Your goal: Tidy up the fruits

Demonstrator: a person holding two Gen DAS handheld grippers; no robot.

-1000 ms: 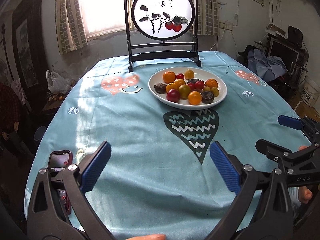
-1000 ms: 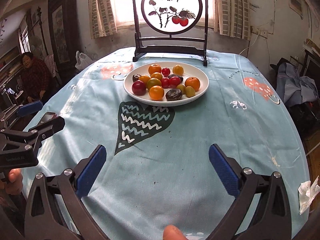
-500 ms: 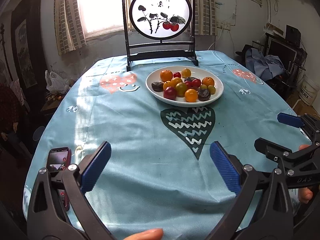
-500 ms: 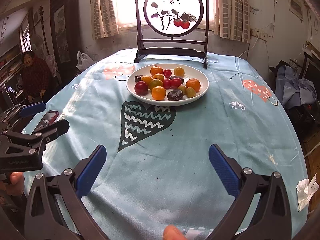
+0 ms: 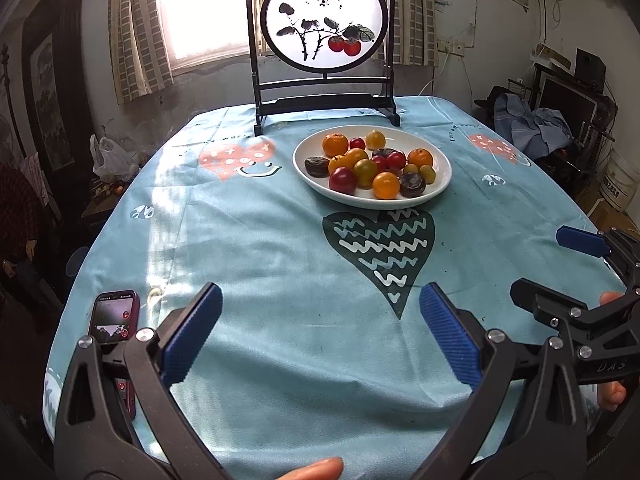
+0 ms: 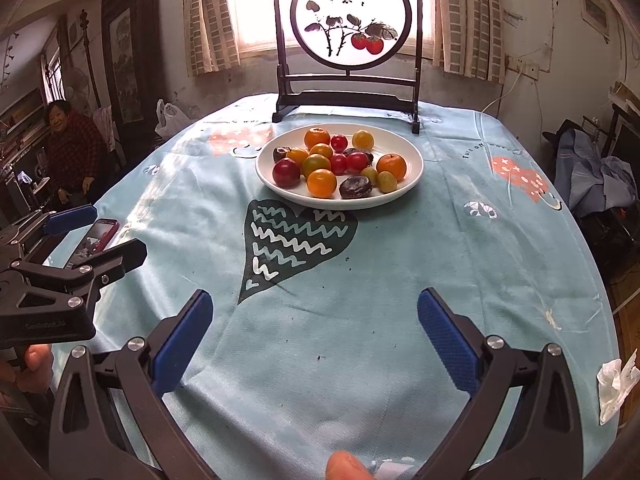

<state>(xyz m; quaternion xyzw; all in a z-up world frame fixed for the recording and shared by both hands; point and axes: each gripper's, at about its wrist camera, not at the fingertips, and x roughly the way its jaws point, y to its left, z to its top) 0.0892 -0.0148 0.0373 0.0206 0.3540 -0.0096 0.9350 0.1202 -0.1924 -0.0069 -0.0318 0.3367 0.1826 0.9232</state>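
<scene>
A white plate (image 5: 438, 160) (image 6: 412, 160) stands on the far half of the table, heaped with several small fruits: oranges (image 5: 386, 185), red ones (image 5: 342, 180), green ones and dark brown ones (image 6: 355, 187). My left gripper (image 5: 320, 332) hangs open over the near table edge, nothing between its blue pads. My right gripper (image 6: 316, 332) is open too, also low at the near edge. Each gripper shows in the other's view: the right one (image 5: 560, 264) at the right side, the left one (image 6: 96, 236) at the left side.
A light blue tablecloth (image 5: 260, 248) with heart prints covers the oval table. A black-framed round painted screen (image 5: 324, 40) stands behind the plate. A red phone (image 5: 114, 316) lies at the near left edge. A crumpled tissue (image 6: 614, 380) lies near right. A person (image 6: 72, 148) sits far left.
Both grippers have drawn back slightly from the plate and turned a little; the plate sits farther off in both views. Both stay open.
</scene>
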